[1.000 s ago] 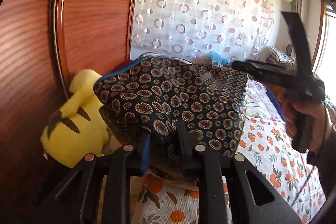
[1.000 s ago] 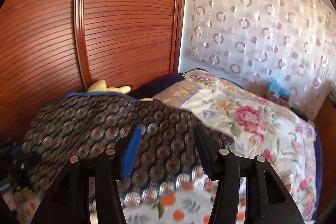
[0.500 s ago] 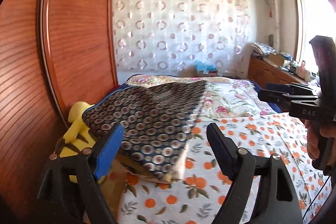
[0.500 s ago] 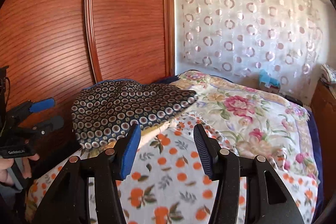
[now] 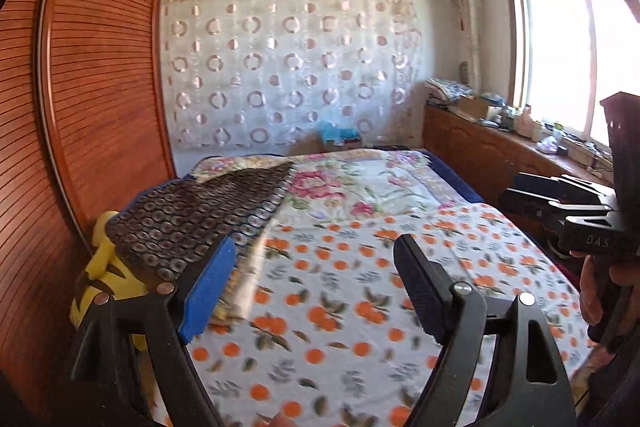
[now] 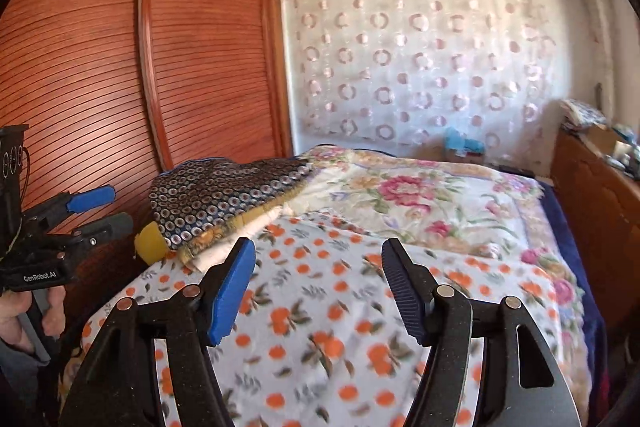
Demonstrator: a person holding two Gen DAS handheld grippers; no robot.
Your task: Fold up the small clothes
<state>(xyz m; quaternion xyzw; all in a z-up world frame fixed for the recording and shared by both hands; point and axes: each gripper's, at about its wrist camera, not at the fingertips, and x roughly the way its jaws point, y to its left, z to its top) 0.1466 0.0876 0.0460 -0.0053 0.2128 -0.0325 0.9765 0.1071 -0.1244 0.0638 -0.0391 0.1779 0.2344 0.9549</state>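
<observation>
The left gripper [image 5: 314, 267] has its jaws wide apart, holding nothing. The right gripper [image 6: 318, 269] is opening, with nothing between its jaws either. The dark dotted cloth [image 6: 224, 193] lies folded on the far left corner of the bed [image 6: 460, 211], beside a yellow toy [image 5: 98, 283]. This fold looks done.

garment [image 5: 200, 223] on bed [image 5: 360, 287] left, by wardrobe [image 5: 92, 87]

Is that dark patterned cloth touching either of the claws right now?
Apart. Both wrist views show the cloth lying on the bed beyond the left gripper and right gripper, nothing between the jaws.
</observation>
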